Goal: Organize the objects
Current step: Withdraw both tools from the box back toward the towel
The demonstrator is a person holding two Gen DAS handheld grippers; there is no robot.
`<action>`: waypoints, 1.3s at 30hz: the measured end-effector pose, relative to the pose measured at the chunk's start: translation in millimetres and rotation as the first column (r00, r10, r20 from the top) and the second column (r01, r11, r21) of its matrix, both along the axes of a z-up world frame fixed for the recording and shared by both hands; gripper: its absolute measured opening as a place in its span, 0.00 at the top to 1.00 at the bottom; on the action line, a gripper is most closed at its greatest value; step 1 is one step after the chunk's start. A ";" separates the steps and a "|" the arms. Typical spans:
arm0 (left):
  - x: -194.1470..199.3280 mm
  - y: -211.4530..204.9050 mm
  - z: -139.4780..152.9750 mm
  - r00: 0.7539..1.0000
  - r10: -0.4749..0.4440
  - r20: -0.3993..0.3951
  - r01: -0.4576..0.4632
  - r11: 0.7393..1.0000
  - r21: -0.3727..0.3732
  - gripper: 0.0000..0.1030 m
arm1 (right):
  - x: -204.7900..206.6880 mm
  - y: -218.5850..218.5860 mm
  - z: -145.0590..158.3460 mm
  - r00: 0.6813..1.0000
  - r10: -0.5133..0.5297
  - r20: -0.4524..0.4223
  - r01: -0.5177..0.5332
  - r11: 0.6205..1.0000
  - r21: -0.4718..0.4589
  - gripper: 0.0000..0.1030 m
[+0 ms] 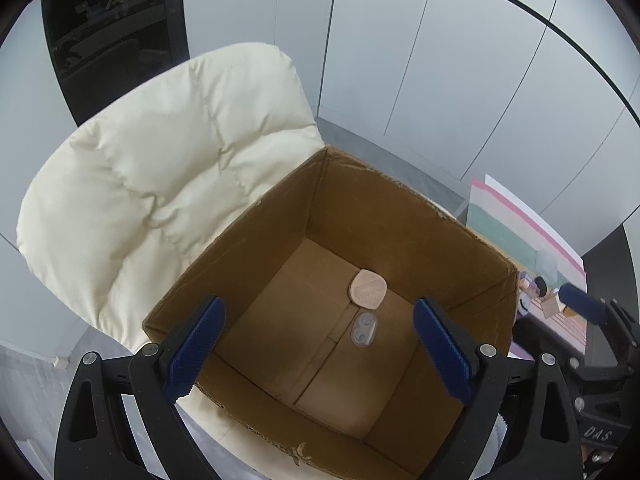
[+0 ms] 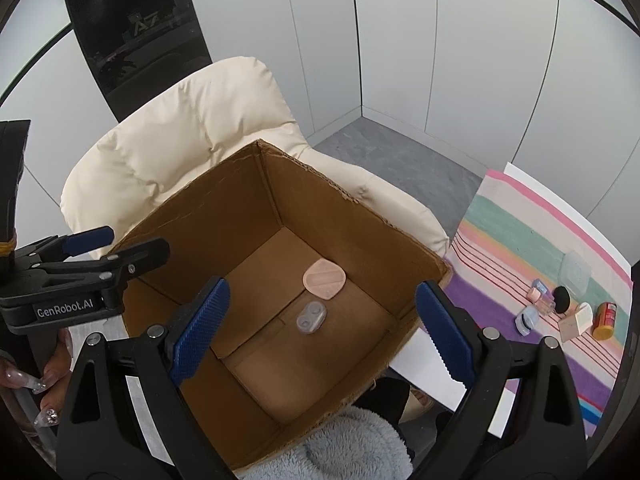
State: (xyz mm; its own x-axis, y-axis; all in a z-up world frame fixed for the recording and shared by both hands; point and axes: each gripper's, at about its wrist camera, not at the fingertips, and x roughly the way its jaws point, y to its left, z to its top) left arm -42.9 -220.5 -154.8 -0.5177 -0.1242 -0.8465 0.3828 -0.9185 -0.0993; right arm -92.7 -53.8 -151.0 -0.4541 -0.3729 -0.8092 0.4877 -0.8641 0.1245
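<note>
A brown cardboard box (image 1: 400,216) (image 2: 224,216) stands open on a cream chair. On its floor lie a pink rounded pad (image 1: 367,290) (image 2: 324,280) and, just in front of it, a clear lens case (image 1: 364,330) (image 2: 311,319). My left gripper (image 1: 318,304) hovers over the box, open, with nothing between its blue pads (image 1: 196,348). My right gripper (image 2: 323,284) hangs beside it over the same box, also open and holding nothing. The left gripper (image 2: 88,240) shows at the left edge of the right wrist view.
The cream padded chair (image 1: 160,168) (image 2: 180,140) backs the box. To the right, a striped cloth (image 2: 520,240) carries a small bottle (image 2: 542,298), a black round piece (image 2: 562,299), a beige carton (image 2: 576,322), a yellow jar (image 2: 605,315) and a clear tub (image 2: 576,272). A hand (image 2: 44,380) shows lower left.
</note>
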 end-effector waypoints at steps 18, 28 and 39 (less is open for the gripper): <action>54.6 28.7 21.7 0.998 -0.057 -0.025 0.057 0.998 -0.001 0.07 | 40.3 35.1 28.1 0.997 -0.076 -0.028 0.077 0.997 0.006 0.07; 98.7 42.4 39.0 0.997 -0.061 -0.056 0.059 0.998 -0.023 0.07 | 91.7 47.3 44.2 0.997 -0.057 -0.058 0.057 0.998 0.010 0.07; 118.2 81.5 45.3 0.983 -0.157 -0.097 0.147 0.984 -0.097 0.07 | 125.3 71.9 37.8 0.996 -0.084 -0.022 0.084 0.996 -0.005 0.07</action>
